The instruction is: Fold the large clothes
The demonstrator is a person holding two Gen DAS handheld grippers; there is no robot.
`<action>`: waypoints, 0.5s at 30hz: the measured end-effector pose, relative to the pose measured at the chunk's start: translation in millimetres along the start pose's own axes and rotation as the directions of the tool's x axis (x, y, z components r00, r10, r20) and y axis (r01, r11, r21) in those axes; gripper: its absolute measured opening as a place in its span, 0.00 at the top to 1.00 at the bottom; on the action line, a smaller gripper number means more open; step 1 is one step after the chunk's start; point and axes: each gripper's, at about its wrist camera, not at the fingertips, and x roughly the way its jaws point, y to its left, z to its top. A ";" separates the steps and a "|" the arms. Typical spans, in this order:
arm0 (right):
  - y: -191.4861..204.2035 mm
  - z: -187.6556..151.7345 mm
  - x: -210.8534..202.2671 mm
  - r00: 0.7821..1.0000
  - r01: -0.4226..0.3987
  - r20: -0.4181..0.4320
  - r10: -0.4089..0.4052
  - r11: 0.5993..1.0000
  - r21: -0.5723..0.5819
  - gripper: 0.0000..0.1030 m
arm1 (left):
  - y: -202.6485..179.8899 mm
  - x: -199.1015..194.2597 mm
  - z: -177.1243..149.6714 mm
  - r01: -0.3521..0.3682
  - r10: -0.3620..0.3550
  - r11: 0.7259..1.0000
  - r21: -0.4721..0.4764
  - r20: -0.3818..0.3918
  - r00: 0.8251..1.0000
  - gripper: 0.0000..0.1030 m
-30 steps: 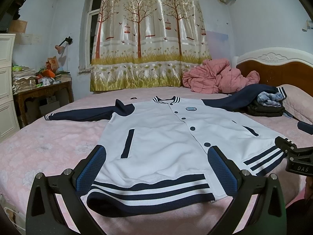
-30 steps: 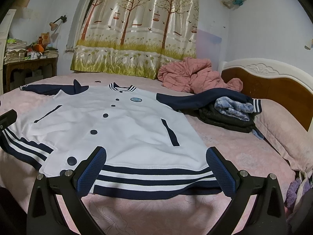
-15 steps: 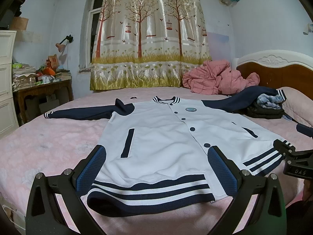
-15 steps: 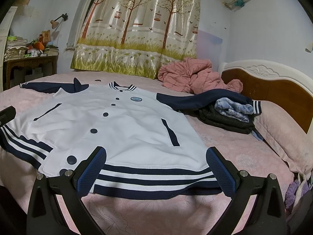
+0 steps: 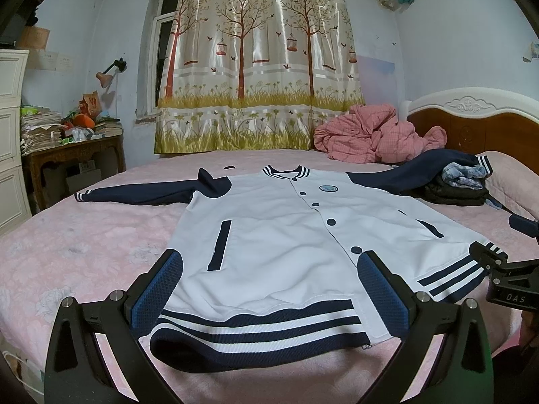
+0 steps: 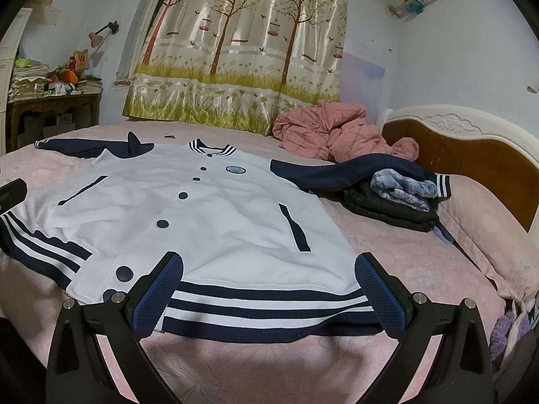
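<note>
1. A white jacket [image 5: 279, 245] with navy sleeves and a striped hem is lying face up, buttoned and spread flat, on a pink bed [image 5: 84, 245] beneath a tree-print curtain [image 5: 256, 67].
2. The left gripper [image 5: 269, 293] is hovering at the hem's 6 o'clock edge, its blue-padded fingers [image 5: 158, 289] spread wide and holding nothing.
3. The right gripper [image 6: 269, 293] is waiting at the hem's other corner, likewise gaping wide and empty, the striped band lying between its pads.
4. One sleeve is stretching toward 10 o'clock; the other is draping toward 2 o'clock over a pile of folded clothes [image 6: 394, 198].
5. A crumpled pink quilt [image 5: 370, 138] is sitting toward 1 o'clock, beside the headboard [image 5: 471, 124].
</note>
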 end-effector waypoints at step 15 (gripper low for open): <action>-32.5 3.5 10.1 0.992 -0.096 -0.077 0.102 0.992 0.081 0.00 | 46.1 5.0 0.5 -0.015 0.007 0.998 -0.068 -0.116 0.993 0.00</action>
